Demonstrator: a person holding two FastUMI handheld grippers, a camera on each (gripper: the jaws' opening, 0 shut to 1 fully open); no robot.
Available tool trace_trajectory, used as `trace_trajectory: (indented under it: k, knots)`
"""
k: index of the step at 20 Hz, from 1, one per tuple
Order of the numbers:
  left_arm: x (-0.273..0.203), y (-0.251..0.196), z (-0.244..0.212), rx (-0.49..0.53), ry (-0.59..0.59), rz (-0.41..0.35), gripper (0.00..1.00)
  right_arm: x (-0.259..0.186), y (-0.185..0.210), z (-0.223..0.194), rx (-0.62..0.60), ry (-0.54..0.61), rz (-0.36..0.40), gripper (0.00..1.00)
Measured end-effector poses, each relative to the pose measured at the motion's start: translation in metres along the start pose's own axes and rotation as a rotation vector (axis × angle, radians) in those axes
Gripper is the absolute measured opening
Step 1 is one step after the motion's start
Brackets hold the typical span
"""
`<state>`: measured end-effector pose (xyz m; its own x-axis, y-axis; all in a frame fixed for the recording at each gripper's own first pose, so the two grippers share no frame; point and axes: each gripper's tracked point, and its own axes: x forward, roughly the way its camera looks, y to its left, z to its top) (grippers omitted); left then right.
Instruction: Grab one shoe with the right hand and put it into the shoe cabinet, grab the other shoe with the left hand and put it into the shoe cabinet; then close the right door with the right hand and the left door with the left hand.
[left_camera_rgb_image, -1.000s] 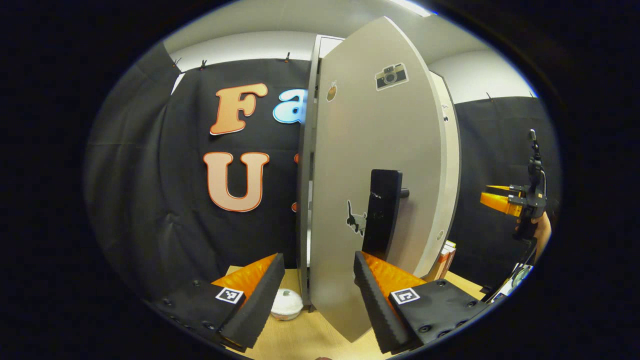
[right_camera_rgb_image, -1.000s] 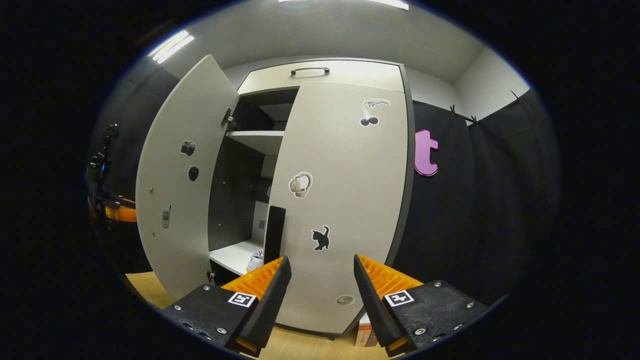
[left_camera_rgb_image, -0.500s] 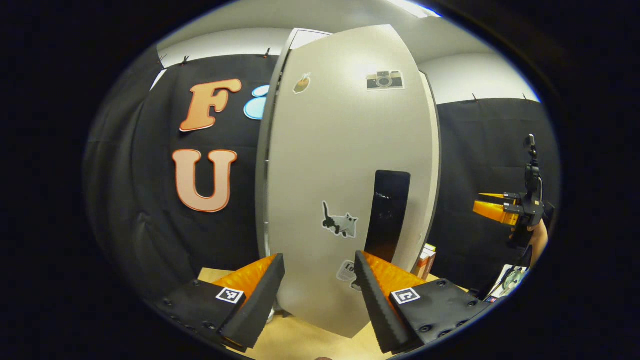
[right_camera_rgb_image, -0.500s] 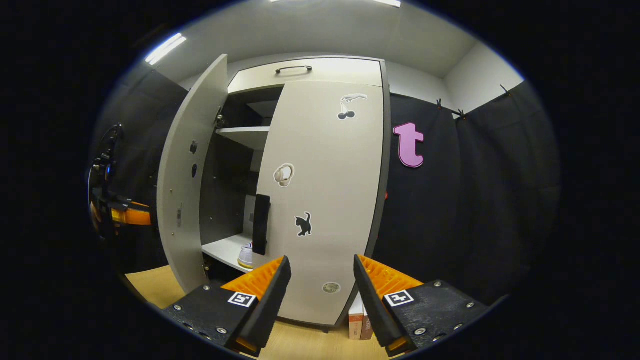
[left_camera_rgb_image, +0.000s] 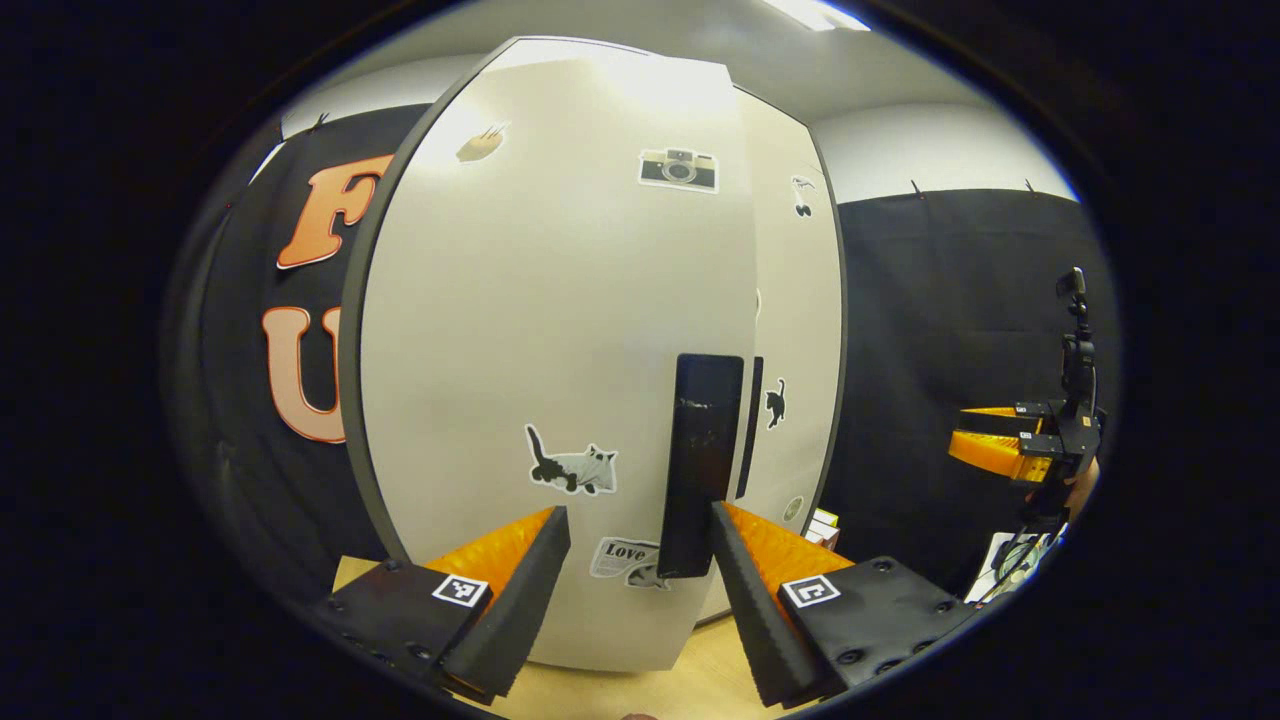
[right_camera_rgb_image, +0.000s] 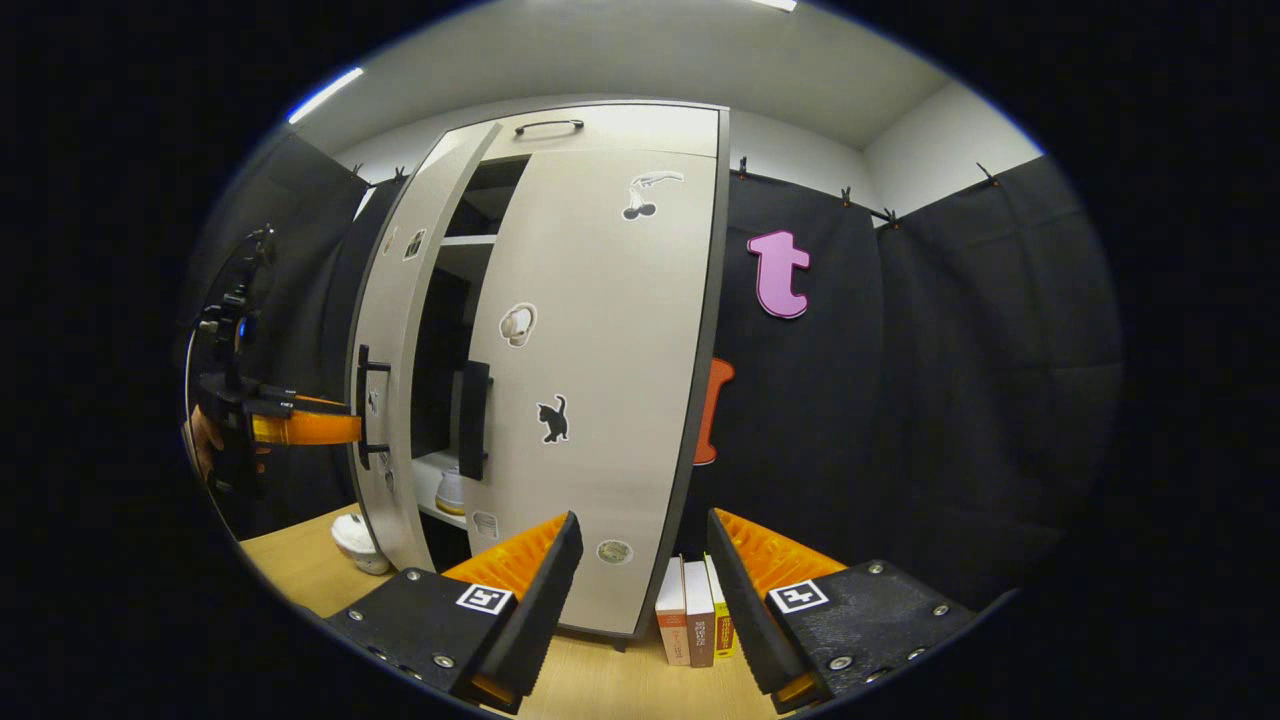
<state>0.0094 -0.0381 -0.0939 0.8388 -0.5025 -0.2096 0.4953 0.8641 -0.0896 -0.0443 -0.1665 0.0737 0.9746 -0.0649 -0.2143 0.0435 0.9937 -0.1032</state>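
Grey left door (left_camera_rgb_image: 560, 330) ajar, fronting left gripper (left_camera_rgb_image: 640, 580); books (right_camera_rgb_image: 692, 622) beside cabinet; both jaws released, empty.

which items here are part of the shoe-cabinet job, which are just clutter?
Job:
- shoe cabinet
- left door, not fully shut
- right door, near shut
- shoe on the inside shelf
- left gripper, open, at the left door's handle
- right gripper, open

Clutter:
- books beside the cabinet
- white lidded pot on the floor
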Motion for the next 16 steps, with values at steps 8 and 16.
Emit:
trace_trajectory:
  k: [8, 16]
  knots:
    - [0.027, -0.001, 0.003, 0.025, 0.002, 0.085, 0.92, 0.002, -0.001, 0.000, -0.004, 0.005, -0.024, 0.81]
    - [-0.026, 0.007, 0.060, 0.078, -0.091, 0.181, 0.92, -0.003, 0.007, 0.047, 0.014, -0.078, -0.034, 0.94]
